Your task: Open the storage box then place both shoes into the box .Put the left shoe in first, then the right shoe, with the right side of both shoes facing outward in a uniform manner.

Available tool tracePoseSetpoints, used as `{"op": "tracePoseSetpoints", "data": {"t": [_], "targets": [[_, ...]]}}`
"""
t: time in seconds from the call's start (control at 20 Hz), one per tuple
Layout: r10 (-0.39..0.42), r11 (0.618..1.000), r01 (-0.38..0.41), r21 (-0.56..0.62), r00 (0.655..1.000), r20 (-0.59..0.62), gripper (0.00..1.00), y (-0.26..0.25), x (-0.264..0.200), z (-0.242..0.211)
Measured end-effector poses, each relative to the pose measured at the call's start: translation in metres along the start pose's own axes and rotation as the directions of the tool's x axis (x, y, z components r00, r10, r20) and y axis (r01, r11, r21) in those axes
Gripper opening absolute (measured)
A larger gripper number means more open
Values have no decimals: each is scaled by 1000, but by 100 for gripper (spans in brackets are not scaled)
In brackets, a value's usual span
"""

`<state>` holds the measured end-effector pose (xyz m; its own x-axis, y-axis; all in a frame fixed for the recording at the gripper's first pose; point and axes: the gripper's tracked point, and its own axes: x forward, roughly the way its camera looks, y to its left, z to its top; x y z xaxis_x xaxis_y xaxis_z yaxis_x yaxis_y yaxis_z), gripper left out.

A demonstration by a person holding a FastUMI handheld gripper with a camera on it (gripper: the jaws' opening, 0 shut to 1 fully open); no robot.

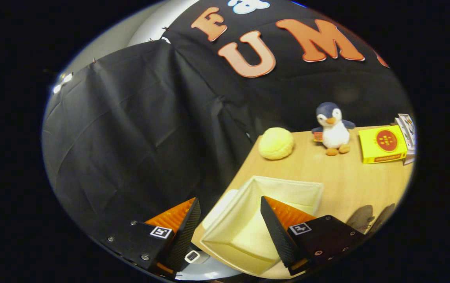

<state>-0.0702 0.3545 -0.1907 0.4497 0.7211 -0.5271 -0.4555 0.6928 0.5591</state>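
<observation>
Right now your gripper [230, 214] is spread wide and holds nothing, with the storage box [248, 220] just ahead, open-topped, its near corner lying between the fingers. It looks like soft, light fabric that will sag, so pinch a wall's rim, say at twelve o'clock, rather than its floppy middle.

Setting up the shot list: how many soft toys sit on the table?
1: a plush penguin stands beyond the open tongs, between a round yellow cushion and a yellow box. Others may be hidden.
</observation>
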Motion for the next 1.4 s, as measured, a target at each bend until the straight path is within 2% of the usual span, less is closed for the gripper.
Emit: {"op": "tracePoseSetpoints", "data": {"t": [0.2,0.45,0.7,0.85,1.25,1.4], "targets": [[-170,985,170,-7,985,-6,96,-80,-37,-24],[-338,941,338,-4,939,-70,96,-171,-72,-76],[-420,905,425,6,896,-142,92,-230,-92,-129],[-465,884,466,-40,864,-192,89,-265,-88,-163],[-527,849,526,-51,836,-152,65,-313,-52,-172],[-535,841,542,0,831,-155,40,-315,-43,-172]]}}
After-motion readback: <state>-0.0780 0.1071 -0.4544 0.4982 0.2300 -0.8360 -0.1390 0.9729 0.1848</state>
